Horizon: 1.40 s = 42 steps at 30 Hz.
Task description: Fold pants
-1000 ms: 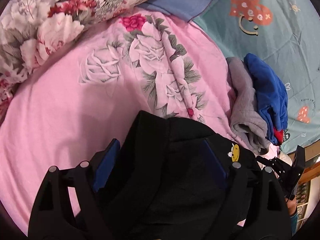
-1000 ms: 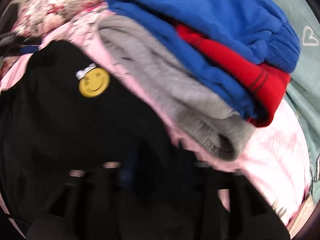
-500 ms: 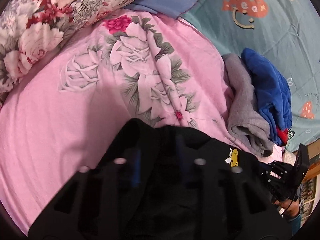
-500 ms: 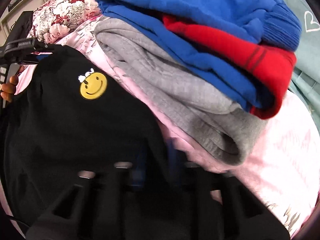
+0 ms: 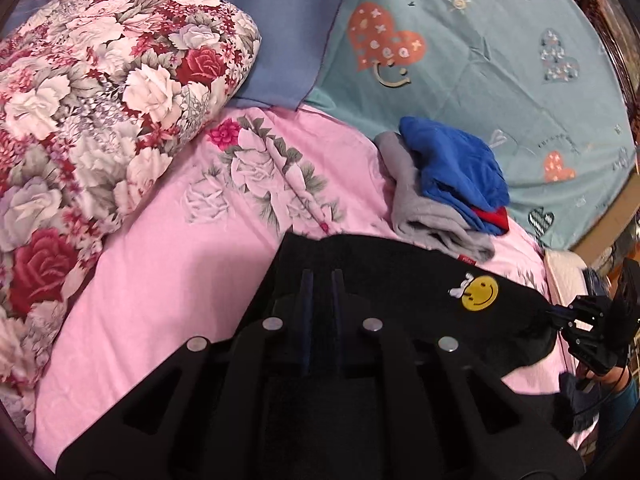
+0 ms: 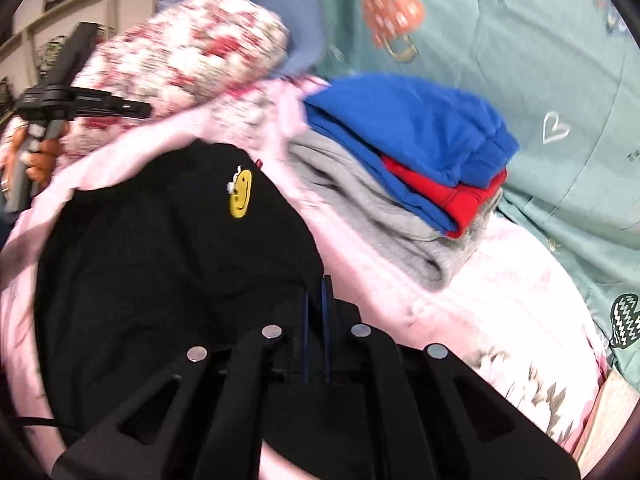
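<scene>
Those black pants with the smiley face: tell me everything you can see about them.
The black pants look like soft, matte fabric, lying in a folded bundle on the pink floral sheet. A yellow smiley patch with a small white bow sits on top. Both grippers are closed at their edges: the left gripper, the right gripper. A pile of grey, blue and red clothes lies just beyond.
</scene>
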Motion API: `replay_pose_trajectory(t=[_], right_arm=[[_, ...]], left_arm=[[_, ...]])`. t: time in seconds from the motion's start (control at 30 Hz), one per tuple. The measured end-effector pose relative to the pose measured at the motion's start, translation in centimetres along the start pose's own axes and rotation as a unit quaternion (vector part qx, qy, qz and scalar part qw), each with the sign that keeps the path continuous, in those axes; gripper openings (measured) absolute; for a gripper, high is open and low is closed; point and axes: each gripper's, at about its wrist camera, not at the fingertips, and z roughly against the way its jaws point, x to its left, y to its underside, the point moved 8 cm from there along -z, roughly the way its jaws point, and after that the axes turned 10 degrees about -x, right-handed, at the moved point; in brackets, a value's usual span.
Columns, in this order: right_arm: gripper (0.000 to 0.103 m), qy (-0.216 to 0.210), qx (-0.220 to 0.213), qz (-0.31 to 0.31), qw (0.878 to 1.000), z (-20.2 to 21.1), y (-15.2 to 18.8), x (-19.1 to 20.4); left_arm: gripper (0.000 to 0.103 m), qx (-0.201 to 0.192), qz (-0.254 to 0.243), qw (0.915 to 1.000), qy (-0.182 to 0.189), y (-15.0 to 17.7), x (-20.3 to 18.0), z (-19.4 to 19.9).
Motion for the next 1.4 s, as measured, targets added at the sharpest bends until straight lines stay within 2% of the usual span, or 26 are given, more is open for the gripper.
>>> replay_pose_trajectory(t=[0.03,0.07,0.1,0.17,0.27,0.33,0.4,0.47,0.53,0.63,0.67,0.7,0.73,0.77,0.9,0.97,1.0,1.03,1.07,1.27,1.4], right_arm=[[0.005,-0.004,-0.007,0.006,1.0,1.0,0.3,0.7],[0.005,-0.006,-0.008,0.016,1.0,1.5,0.8,1.5],[0.005,-0.004,-0.001,0.018,1.0,1.6,1.2,2.0],[0.005,0.01,0.009,0.019,1.0,1.1,1.7,2.1],[0.005,0.023,0.014,0.012,1.0,-0.8,1.5,1.9],[0.005,0.026,0.015,0.018,0.999,-1.1,1.5,1.7],[0.005,0.024,0.015,0.021,0.999,-0.5,1.6,1.7],[0.005,0.024,0.013,0.016,0.999,0.0,1.6,1.4],[0.005,0.024,0.007,0.006,1.0,0.7,1.5,1.1],[0.005,0.021,0.003,0.004,1.0,1.3,1.7,1.2],[0.005,0.019,0.003,0.0,1.0,1.6,1.8,1.1],[0.005,0.018,0.003,-0.001,1.0,1.7,1.9,1.1],[0.005,0.02,0.0,-0.003,1.0,1.9,1.9,1.0],[0.005,0.022,-0.001,-0.008,1.0,2.1,1.9,0.8],[0.005,0.014,0.006,-0.029,0.999,1.7,2.2,0.5],[0.013,0.013,0.015,-0.041,0.999,1.1,2.3,-0.2],[0.039,0.012,0.02,-0.044,0.999,0.6,2.3,-0.8],[0.054,0.012,0.022,-0.043,0.999,0.1,2.4,-1.3],[0.054,0.017,0.016,-0.04,0.999,-0.3,2.3,-1.9],[0.054,-0.032,0.046,-0.082,0.995,-5.1,3.4,-5.1],[0.054,-0.098,0.074,-0.135,0.983,-8.3,3.9,-5.3]], left_arm=[[0.012,0.011,0.004,0.9999,0.011,0.4,-0.1,0.1],[0.022,0.017,0.007,0.9997,0.015,0.6,-0.1,0.0],[0.043,0.025,0.016,0.9994,0.019,0.6,-0.1,-0.6],[0.071,0.024,0.027,0.9992,0.018,0.3,-0.2,-1.9],[0.073,0.025,0.036,0.999,0.011,-0.2,0.0,-4.7],[0.077,0.055,0.064,0.9962,0.02,0.0,0.5,-7.1],[0.077,0.089,0.095,0.9914,0.006,0.7,1.7,-10.1],[0.077,0.099,0.124,0.9873,-0.002,1.2,2.6,-11.6],[0.077,0.121,0.147,0.9814,0.023,2.2,2.6,-13.0],[0.08,0.116,0.131,0.984,0.034,2.2,1.8,-13.2],[0.077,0.119,0.129,0.9835,0.042,2.1,1.4,-13.2],[0.06,0.118,0.123,0.9846,0.04,2.0,1.2,-13.1],[0.04,0.117,0.107,0.9867,0.033,2.0,0.9,-13.0],[0.004,0.126,0.094,0.9873,0.026,2.1,0.7,-13.0],[0.003,0.105,0.058,0.9927,0.012,1.6,0.1,-11.8],[0.003,0.094,0.057,0.9938,0.016,1.1,0.2,-11.3],[0.003,0.088,0.057,0.9942,0.022,0.9,0.1,-11.0],[0.003,0.084,0.053,0.9948,0.025,0.8,0.0,-10.8],[0.003,0.08,0.05,0.9952,0.027,0.8,-0.1,-10.6],[0.003,0.041,0.043,0.9967,0.055,0.6,-0.4,-9.2],[0.003,0.034,0.056,0.9963,0.056,0.4,0.2,-9.3]])
